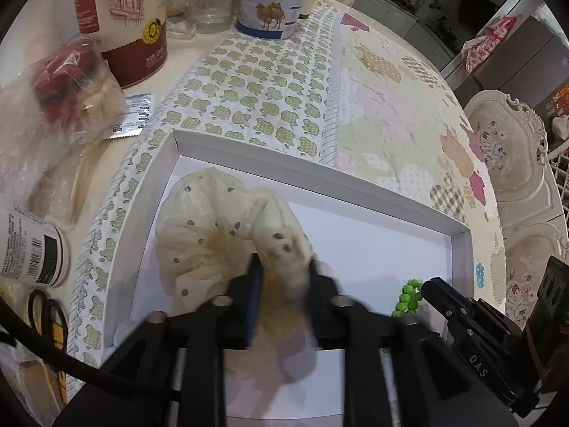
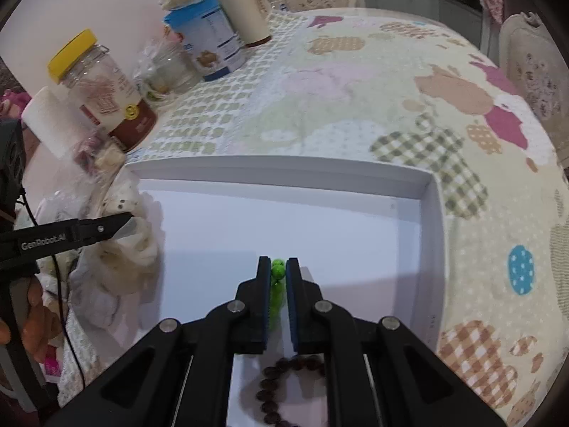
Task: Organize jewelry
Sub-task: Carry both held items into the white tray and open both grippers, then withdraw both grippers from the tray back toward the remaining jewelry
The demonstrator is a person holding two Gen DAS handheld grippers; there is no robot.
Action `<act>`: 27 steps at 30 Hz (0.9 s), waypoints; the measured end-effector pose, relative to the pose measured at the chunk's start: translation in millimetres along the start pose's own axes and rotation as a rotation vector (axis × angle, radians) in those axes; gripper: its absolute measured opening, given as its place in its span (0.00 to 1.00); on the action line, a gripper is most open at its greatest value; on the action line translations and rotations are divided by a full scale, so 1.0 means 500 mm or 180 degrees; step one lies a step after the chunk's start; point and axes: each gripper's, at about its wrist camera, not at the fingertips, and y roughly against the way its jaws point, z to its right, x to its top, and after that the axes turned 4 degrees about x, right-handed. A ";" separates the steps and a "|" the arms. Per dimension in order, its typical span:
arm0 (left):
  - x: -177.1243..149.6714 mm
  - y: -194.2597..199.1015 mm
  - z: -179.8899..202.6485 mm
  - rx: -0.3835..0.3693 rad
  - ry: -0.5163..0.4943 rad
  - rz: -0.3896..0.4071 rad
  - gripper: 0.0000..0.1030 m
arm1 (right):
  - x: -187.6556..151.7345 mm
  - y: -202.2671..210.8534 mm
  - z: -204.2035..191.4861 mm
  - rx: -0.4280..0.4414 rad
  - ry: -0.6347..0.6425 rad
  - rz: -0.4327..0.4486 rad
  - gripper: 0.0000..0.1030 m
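A shallow white box (image 1: 320, 174) (image 2: 284, 170) lies on the patterned tablecloth. My left gripper (image 1: 282, 267) is shut on a cream dotted fabric scrunchie (image 1: 220, 220), which rests in the box's left part; it also shows in the right wrist view (image 2: 124, 249). My right gripper (image 2: 277, 267) is shut on a green bead bracelet (image 2: 277, 284) over the box floor; its beads also show in the left wrist view (image 1: 407, 295). A dark brown bead bracelet (image 2: 281, 388) lies in the box under the right gripper.
Jars and tins stand at the back left: a yellow-lidded jar (image 2: 99, 89), a blue milk-powder tin (image 1: 270, 3) (image 2: 209, 46), a glass jar (image 1: 209, 3). Plastic bags (image 1: 53, 106) and scissors (image 1: 49, 316) lie left. Ornate chairs (image 1: 508, 149) stand right.
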 end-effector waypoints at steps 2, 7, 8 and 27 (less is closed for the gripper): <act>0.000 0.003 -0.003 -0.0016 0.0013 0.0006 0.27 | -0.003 0.006 0.003 -0.0030 -0.0007 0.0038 0.30; -0.009 0.035 -0.016 0.0046 0.0050 0.0087 0.30 | -0.021 0.035 -0.007 -0.0016 0.0027 0.0090 0.42; -0.013 0.043 -0.016 0.0070 0.0048 0.0100 0.30 | -0.029 0.044 -0.012 -0.0031 0.0040 0.0089 0.42; -0.073 0.175 -0.024 -0.0025 0.0111 0.0381 0.47 | -0.116 0.164 -0.079 0.0037 0.0070 0.0233 0.44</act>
